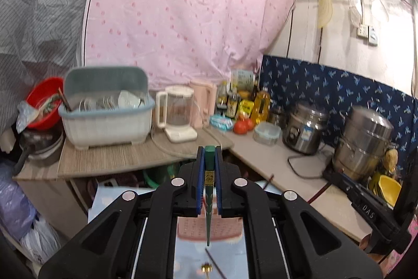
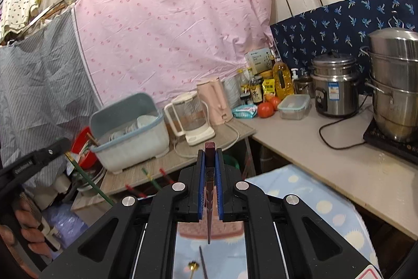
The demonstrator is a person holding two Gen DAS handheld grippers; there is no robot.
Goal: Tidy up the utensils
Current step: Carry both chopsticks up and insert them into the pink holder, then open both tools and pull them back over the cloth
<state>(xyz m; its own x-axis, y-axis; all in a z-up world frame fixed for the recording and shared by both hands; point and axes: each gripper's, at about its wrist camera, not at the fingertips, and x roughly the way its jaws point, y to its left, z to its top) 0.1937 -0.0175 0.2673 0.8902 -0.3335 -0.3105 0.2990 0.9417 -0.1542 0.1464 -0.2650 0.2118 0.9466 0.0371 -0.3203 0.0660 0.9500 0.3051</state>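
Note:
My left gripper (image 1: 209,152) is shut on a green chopstick (image 1: 209,174) that runs back between the blue pads, thick end forward. It also shows in the right wrist view (image 2: 61,144) at the far left, with the green chopstick (image 2: 88,181) hanging down from it. My right gripper (image 2: 209,148) is shut on a dark maroon chopstick (image 2: 209,174). The dish rack (image 1: 107,119) with bowls stands on the wooden side table (image 1: 125,158), ahead and left of both grippers. Two more chopsticks (image 2: 154,179) lie at that table's front edge.
A glass kettle (image 1: 177,114), pink kettle (image 2: 214,101), bottles, tomatoes (image 2: 265,109) and a lidded box (image 2: 294,106) stand behind. A rice cooker (image 2: 333,85), its cord and a steel steamer pot (image 2: 394,85) sit on the counter at right. A red basin (image 1: 44,101) is left of the rack.

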